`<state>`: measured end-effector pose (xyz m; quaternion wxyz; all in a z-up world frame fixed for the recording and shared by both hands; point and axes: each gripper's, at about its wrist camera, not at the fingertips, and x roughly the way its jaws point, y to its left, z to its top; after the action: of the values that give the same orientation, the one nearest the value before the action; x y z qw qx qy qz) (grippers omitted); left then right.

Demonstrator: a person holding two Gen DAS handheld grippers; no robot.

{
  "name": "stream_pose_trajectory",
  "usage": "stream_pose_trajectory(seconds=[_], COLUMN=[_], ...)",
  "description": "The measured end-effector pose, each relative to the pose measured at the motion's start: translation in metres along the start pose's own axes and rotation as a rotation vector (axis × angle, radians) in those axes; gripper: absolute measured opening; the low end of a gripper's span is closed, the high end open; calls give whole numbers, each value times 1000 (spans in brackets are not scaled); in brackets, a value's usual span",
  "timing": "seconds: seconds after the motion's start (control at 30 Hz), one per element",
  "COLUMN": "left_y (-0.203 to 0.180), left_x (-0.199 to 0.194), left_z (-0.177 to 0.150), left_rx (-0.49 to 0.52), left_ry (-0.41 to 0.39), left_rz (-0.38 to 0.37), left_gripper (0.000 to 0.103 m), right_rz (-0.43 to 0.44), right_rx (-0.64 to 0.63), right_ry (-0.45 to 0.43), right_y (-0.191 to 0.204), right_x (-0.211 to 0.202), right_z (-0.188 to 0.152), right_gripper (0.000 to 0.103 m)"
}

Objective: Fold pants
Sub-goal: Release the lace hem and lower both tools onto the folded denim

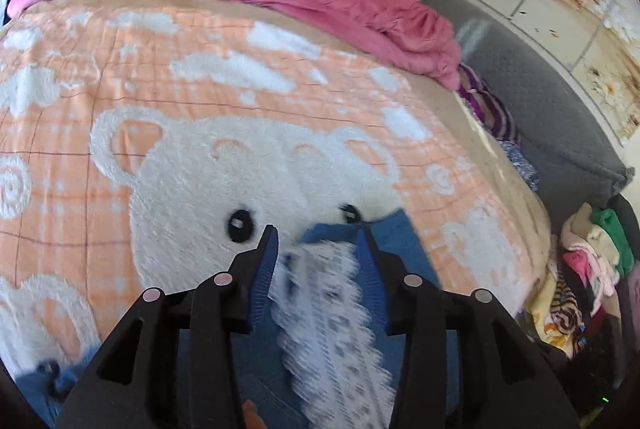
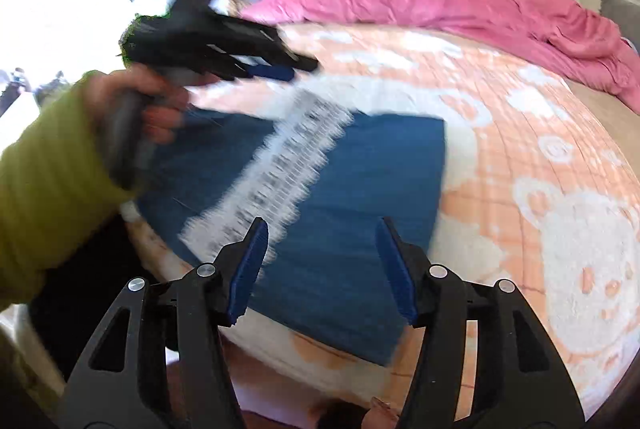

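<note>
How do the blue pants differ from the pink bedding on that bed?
The blue pants lie flat near the bed's front edge, while the pink bedding is bunched and wrinkled along the far side. The pants carry a white lace strip; the bedding is plain. The pants look smaller; the bedding spans the bed. Both rest on the orange bear blanket.

Pants (image 2: 360,189): blue, folded, flat on the blanket (image 2: 520,149), white lace strip (image 2: 288,157) across them.
Right gripper (image 2: 322,265): jaws apart, above the pants' near edge.
Left gripper (image 2: 280,69): blurred, over the far edge.
</note>
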<state>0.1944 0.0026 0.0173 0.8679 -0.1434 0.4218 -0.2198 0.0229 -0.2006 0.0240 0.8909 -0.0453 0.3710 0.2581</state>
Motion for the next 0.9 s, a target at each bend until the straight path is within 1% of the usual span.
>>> stream_pose_trajectory(seconds=[0.07, 0.1, 0.13, 0.17, 0.2, 0.23, 0.3, 0.33, 0.43, 0.5, 0.57, 0.6, 0.63, 0.7, 0.8, 0.9], left_y=[-14, -25, -33, -37, -41, -41, -34, -26, -13, -11, -14, -17, -22, -27, -31, -30], left_x=[-3, -2, 1, 5, 14, 21, 42, 47, 46, 45, 41, 36, 29, 12, -8, -19], left_z=[-8, -17, -26, -33, -43, -51, -63, -66, -61, -61, -63, -64, -65, -67, -71, -78], left_rx=[34, 66, 90, 104, 117, 121, 112, 95, 21, 5, 15, 31, 45, 53, 54, 30], left_ry=[8, 20, 43, 68, 110, 141, 213, 217, 205, 196, 182, 166, 145, 101, 58, 49], left_rz=[-35, -52, -64, -69, -66, -57, -3, -11, -59, -71, -62, -50, -41, -31, -13, 8], left_gripper=[41, 42, 43, 44, 45, 46, 48, 48, 48, 48, 48, 50, 57, 66, 67, 67], right_rz=[-10, -29, -41, -51, -42, -26, 6, 13, 16, 3, 1, 21, 36, 78, 91, 45], right_rx=[9, 6, 8, 13, 27, 44, 82, 93, 103, 88, 89, 102, 119, 183, 240, 234], right_ry=[37, 74, 99, 131, 162, 160, 146, 144, 138, 136, 135, 134, 132, 113, 64, 33], right_y=[-6, -8, -18, -19, -21, -23, -31, -34, -35, -32, -30, -31, -31, -39, -50, -56], right_x=[2, 9, 17, 26, 35, 35, 31, 30, 29, 30, 28, 26, 23, 17, 3, -3], right_z=[-5, -10, -15, -20, -28, -35, -38, -38, -40, -39, -39, -37, -37, -36, -29, -17], right_gripper=[49, 49, 49, 49, 49, 50, 50, 50, 50, 50, 51, 54, 58, 61, 63, 67])
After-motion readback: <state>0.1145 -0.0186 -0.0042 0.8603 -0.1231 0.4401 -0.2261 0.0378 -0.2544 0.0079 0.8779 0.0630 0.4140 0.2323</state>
